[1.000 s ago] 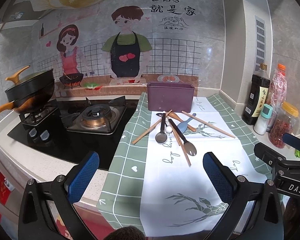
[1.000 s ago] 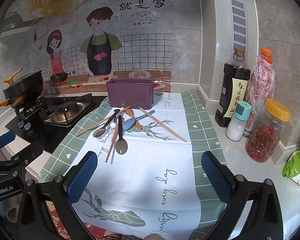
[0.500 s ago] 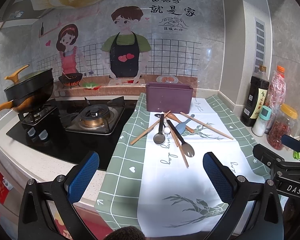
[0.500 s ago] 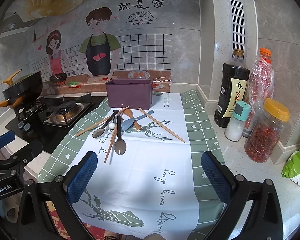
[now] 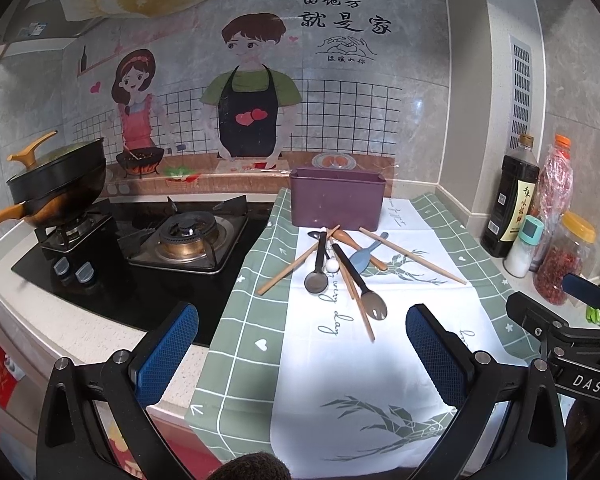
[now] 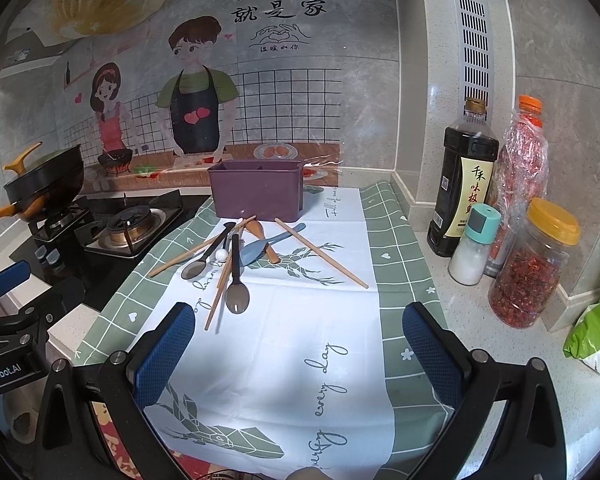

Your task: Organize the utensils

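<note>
On the cloth [image 5: 340, 360] — jumbled utensils [image 5: 340, 268] before the purple box [image 5: 337, 200] (both grippers [image 5: 302, 350] [image 6: 299, 350] wide, empty)

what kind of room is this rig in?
Most likely a home kitchen counter: a gas stove with a lidded wok, sauce and spice bottles by the wall, and loose utensils on a tablecloth before a purple bin.
</note>
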Demonstrator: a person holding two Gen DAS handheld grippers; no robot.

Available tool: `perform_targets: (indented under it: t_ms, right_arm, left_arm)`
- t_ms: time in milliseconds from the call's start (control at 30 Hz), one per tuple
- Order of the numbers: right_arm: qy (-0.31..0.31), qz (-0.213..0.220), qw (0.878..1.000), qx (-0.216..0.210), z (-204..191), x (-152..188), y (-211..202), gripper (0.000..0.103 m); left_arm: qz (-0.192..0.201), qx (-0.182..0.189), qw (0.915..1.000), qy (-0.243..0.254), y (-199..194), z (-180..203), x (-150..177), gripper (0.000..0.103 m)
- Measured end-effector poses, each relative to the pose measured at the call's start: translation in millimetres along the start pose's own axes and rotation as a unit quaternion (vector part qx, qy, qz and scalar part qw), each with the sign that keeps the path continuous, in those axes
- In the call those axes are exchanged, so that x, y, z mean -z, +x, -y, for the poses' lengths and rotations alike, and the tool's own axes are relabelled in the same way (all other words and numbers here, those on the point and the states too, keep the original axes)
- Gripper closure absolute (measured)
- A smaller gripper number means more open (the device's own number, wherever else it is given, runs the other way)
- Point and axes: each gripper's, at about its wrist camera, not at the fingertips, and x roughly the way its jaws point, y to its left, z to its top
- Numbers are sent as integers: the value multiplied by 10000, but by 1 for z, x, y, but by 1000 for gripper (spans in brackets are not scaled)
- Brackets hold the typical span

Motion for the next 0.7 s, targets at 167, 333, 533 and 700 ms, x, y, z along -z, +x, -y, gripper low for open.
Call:
perform_targets:
  t_ms: [167, 333, 533, 700]
  right_arm:
    - [0, 2, 10000, -26, 3, -2, 1, 0]
    - [11, 17, 10000, -29, 9, -13, 8, 0]
    - [-21, 56, 10000, 49, 7, -29, 23, 0]
    - [-38, 20, 9998, 175, 11, -51, 48, 0]
  left_arm:
    - [-6, -8, 10000, 23, -1, -8, 1, 0]
    - [-46, -6, 10000, -1, 6, -6, -11, 0]
    - [-140, 51, 9999, 56, 34, -12, -27, 0]
    - [-225, 93, 9996, 152, 67, -16, -47, 0]
